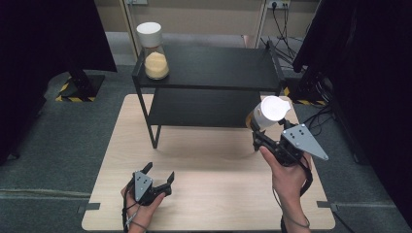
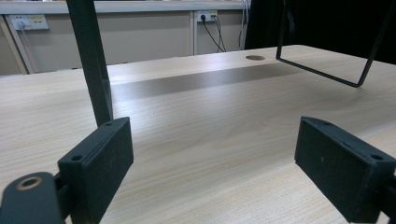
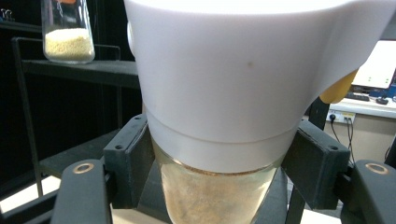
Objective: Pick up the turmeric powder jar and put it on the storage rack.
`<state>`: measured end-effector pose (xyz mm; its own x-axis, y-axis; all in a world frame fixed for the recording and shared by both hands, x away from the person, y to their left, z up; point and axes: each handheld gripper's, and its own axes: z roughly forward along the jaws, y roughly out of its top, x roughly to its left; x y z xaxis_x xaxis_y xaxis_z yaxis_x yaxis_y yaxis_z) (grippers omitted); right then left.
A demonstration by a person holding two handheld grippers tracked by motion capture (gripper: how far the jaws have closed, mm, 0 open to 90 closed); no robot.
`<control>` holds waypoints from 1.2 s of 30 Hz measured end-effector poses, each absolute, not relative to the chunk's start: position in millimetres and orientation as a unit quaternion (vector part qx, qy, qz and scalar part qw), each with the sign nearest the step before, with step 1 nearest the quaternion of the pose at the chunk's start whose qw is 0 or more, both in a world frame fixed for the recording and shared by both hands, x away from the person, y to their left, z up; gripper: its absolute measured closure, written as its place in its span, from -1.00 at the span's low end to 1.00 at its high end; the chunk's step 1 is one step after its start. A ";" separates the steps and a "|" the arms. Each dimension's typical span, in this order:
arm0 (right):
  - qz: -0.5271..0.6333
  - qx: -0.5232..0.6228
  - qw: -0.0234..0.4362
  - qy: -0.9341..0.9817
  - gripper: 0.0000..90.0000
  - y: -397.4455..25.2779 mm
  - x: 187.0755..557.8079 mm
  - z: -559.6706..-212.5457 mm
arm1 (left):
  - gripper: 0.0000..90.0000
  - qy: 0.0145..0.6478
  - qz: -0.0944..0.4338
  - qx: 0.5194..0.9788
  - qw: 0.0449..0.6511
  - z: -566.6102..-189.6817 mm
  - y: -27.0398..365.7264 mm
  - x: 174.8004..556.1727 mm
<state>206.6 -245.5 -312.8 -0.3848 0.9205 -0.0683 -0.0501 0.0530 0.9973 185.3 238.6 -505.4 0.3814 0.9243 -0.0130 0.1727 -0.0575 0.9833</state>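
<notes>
The right gripper [image 1: 258,138] clamps its fingers on a white-lidded jar [image 1: 268,112] beside the black shelf [image 1: 214,68]; the left gripper [image 1: 159,177], fingers wide, rests before that shelf on the surface [image 1: 218,194].

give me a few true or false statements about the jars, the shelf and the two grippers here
1. The right gripper is shut on a white-lidded jar. True.
2. The left gripper holds a jar too. False: its jaws stand open over bare table, with nothing between them.
3. A second jar stands on the top level of the black shelf. True.
4. That second jar stands at the shelf's right end. False: it is at the left end in the high view.
5. The held jar rests on the shelf's lower level. False: it is lifted in front of the shelf.
</notes>
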 end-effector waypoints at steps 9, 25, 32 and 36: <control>0.588 0.362 0.421 0.588 -0.32 -243.6 209.5 -295.6 | -0.75 0.432 0.351 0.636 0.535 -505.4 238.4 185.4; 0.593 0.358 0.427 0.582 -0.32 -236.7 217.8 -270.8 | -0.75 0.431 0.352 0.637 0.533 -505.0 237.9 185.3; 0.591 0.362 0.430 0.579 -0.32 -233.7 224.0 -262.3 | -0.75 0.432 0.352 0.637 0.533 -504.8 238.0 185.5; 0.591 0.364 0.432 0.577 -0.32 -232.2 228.1 -256.6 | -0.75 0.431 0.352 0.638 0.532 -504.8 237.9 185.6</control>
